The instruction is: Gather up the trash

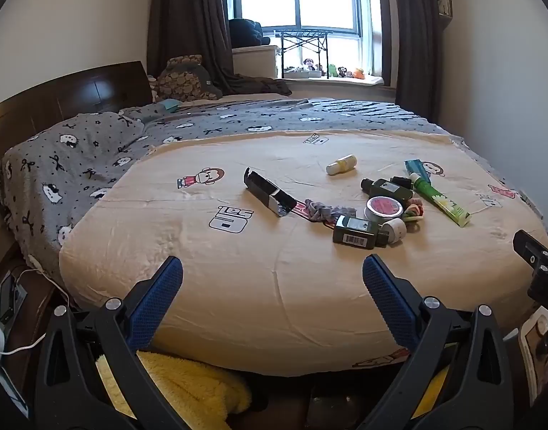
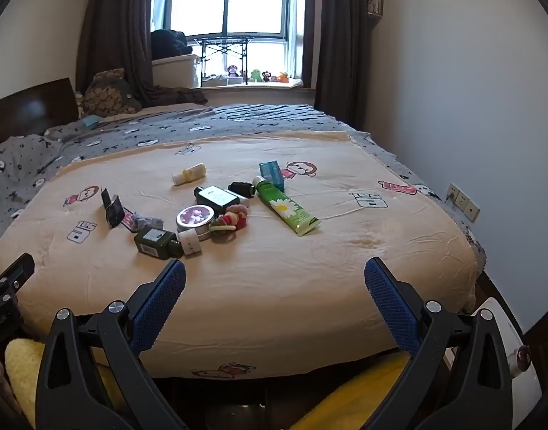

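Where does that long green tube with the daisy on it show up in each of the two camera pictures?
Left wrist view: the green daisy tube lies right of centre, at the right end of the clutter.
Right wrist view: the same tube lies near the centre, right of the pile.
Shared landmark: the round pink-lidded tin, left of the tube in both.

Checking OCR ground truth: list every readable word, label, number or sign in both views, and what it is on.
"50" plus smaller blurred letters: block logo printed on the cream cartoon-print bedsheet.
Barcode, digits unreadable: near dark green bottle with white cap.
Round pink-lidded tin: lid print blurred.
Green daisy-print tube: text too small.
Nothing else readable.
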`<action>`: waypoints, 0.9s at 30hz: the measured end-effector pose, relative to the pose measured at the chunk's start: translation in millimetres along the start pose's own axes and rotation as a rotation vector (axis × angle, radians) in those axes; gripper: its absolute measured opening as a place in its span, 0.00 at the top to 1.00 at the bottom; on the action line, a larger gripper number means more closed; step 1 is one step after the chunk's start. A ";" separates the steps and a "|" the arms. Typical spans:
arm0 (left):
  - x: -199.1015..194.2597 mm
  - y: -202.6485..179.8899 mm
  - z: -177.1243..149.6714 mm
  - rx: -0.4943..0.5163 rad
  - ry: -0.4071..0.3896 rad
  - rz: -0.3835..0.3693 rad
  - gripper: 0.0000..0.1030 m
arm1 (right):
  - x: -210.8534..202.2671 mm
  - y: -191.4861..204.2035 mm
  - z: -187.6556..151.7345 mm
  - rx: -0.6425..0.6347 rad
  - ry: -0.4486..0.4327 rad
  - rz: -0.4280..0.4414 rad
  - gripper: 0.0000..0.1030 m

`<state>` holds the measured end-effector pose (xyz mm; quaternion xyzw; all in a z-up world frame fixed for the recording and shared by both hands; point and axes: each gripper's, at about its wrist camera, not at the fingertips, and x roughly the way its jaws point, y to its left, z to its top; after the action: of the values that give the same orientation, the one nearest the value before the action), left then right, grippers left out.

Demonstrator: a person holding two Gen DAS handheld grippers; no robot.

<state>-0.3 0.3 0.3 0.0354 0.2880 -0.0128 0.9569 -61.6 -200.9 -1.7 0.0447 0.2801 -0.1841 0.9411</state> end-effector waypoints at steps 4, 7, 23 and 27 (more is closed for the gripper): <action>1.0 -0.4 -0.1 -0.001 -0.001 -0.001 0.08 | 0.5 1.6 -2.3 -0.006 0.004 0.001 0.03; -0.7 -2.0 1.6 -0.003 -0.003 -0.002 0.08 | -2.4 3.8 2.9 -0.008 0.003 0.007 0.03; -4.9 -5.1 0.5 -0.008 -0.015 -0.005 0.08 | -5.0 7.9 -6.4 -0.011 -0.012 0.014 0.03; -4.8 -5.7 0.5 -0.009 -0.015 -0.006 0.08 | -6.0 8.5 -5.0 -0.008 -0.015 0.014 0.03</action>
<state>-4.3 -5.4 3.0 0.0301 0.2812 -0.0147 0.9591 -65.6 -190.1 -2.8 0.0413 0.2736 -0.1768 0.9445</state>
